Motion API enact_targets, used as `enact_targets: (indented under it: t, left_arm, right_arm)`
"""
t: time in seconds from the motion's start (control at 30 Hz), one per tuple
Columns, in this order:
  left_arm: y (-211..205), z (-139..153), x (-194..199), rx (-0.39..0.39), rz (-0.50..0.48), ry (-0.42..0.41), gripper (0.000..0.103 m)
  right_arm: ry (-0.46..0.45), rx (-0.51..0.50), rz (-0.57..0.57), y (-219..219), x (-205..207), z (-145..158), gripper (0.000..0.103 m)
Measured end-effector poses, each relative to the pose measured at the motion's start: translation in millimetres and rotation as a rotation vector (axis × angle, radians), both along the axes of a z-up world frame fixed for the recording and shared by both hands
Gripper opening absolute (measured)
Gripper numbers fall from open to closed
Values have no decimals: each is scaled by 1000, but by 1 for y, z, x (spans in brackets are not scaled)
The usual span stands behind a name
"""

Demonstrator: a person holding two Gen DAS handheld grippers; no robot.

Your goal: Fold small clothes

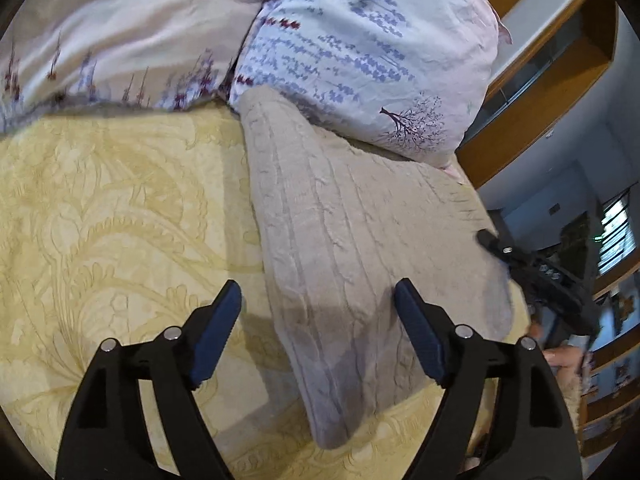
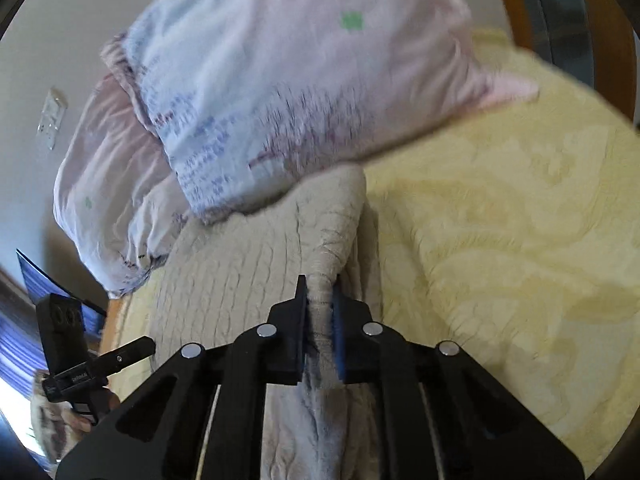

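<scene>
Clearly soft and limp, the knit is a beige cable-patterned garment lying on the yellow bedspread, its far end tucked against the pillow. It looks light, with a thick weave that should drape and bunch rather than hold a crease, and it is unlikely to slip once pinched. Judging by how it lies, hems or corners are the best places to take hold, since a mid-panel grip would only gather a lump.

In the right wrist view, the right gripper has its fingers closed tight on a raised fold of the knit, pulling it up into a narrow ridge above the flat part. In the left wrist view, the left gripper hovers with its 2 fingers spread wide, holding nothing; the garment's near edge runs between them. The left pad sits over bare bedspread, the right over cloth.

Beyond the bed are a rumpled duvet and wooden shelving.
</scene>
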State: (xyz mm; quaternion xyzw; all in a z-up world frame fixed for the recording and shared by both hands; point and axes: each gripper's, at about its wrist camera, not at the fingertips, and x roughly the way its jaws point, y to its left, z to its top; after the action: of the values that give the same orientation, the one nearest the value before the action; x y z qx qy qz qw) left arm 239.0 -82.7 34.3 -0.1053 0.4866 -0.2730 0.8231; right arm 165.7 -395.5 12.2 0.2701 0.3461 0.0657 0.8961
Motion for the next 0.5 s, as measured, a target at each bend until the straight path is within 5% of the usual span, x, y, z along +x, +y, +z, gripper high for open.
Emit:
enact_targets:
  t: [0.2, 0.5]
  left_arm:
    - [-24, 2, -2, 113, -6, -87, 83]
    - [-38, -4, -3, 158, -24, -125, 86]
  right_arm:
    - [54, -65, -44, -3, 6, -12, 9]
    - [102, -63, -75, -10, 11, -36, 9]
